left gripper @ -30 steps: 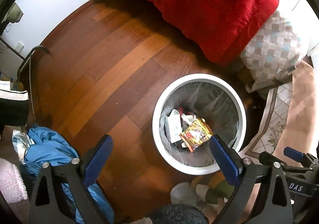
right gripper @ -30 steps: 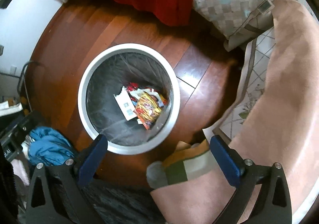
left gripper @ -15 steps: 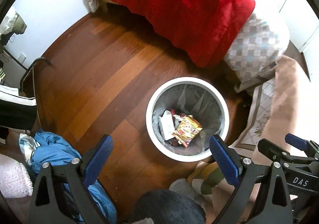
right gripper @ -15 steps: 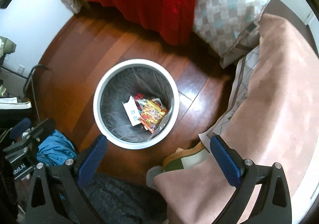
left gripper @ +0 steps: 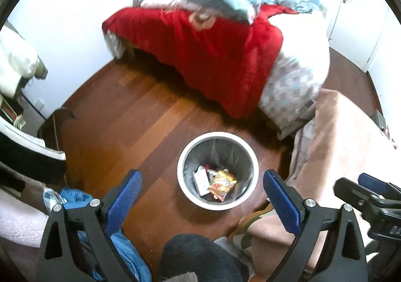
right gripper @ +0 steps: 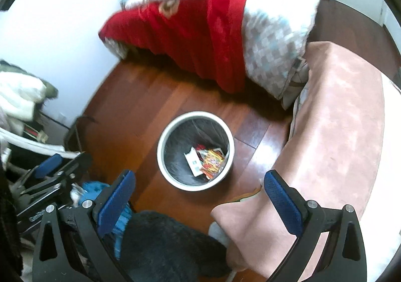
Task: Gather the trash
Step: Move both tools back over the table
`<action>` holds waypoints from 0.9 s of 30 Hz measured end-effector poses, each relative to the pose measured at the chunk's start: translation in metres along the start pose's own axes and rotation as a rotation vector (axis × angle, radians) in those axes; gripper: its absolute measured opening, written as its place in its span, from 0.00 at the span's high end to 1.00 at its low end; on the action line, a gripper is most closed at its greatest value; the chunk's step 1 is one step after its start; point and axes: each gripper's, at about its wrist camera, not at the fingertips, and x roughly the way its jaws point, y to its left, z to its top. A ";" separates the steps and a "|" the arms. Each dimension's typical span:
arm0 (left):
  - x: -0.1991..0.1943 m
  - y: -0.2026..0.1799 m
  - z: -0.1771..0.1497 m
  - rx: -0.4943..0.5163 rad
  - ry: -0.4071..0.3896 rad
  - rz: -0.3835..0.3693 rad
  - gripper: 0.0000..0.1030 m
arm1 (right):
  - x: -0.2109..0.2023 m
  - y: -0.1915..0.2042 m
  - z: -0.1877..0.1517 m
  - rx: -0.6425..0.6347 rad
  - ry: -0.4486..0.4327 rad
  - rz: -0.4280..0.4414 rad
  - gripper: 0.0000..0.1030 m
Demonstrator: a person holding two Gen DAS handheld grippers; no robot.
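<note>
Bright daylight, walls blown out, motion blur.

One bin (left gripper: 217,204), two wrappers (left gripper: 221,184) – one red blanket (left gripper: 213,56)

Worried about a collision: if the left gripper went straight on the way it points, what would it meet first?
Probably the white round trash bin on the wooden floor, or the wrappers inside it. The open left gripper frames its mouth with nothing between, though depth is unclear.

left gripper (left gripper: 203,196): rising, empty, away from the trash bin (left gripper: 217,171) below it
right gripper (right gripper: 199,195): rising likewise, jaws wide
</note>
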 end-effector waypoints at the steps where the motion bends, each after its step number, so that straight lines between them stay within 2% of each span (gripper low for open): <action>1: -0.004 -0.006 0.000 0.006 -0.008 -0.007 0.04 | -0.013 -0.009 -0.002 0.016 -0.018 0.010 0.00; 5: -0.009 -0.060 -0.002 0.047 -0.032 -0.060 0.04 | -0.055 -0.052 -0.011 0.078 -0.060 0.000 0.00; 8: 0.008 -0.117 -0.010 0.102 0.003 -0.107 0.04 | -0.080 -0.104 -0.023 0.130 -0.064 -0.069 0.00; 11: 0.029 -0.185 -0.026 0.172 0.050 -0.162 0.04 | -0.101 -0.175 -0.040 0.209 -0.064 -0.177 0.00; 14: 0.053 -0.258 -0.041 0.250 0.100 -0.204 0.04 | -0.115 -0.267 -0.058 0.315 -0.049 -0.302 0.00; 17: 0.072 -0.324 -0.050 0.333 0.112 -0.237 0.04 | -0.120 -0.353 -0.069 0.407 -0.013 -0.399 0.00; 21: 0.093 -0.417 -0.054 0.517 0.105 -0.257 0.04 | -0.107 -0.448 -0.073 0.441 0.087 -0.483 0.16; 25: 0.095 -0.477 -0.044 0.692 0.055 -0.274 0.04 | -0.085 -0.505 -0.070 0.417 0.175 -0.490 0.21; 27: 0.093 -0.500 -0.036 0.780 0.028 -0.303 0.04 | -0.074 -0.519 -0.071 0.405 0.199 -0.484 0.37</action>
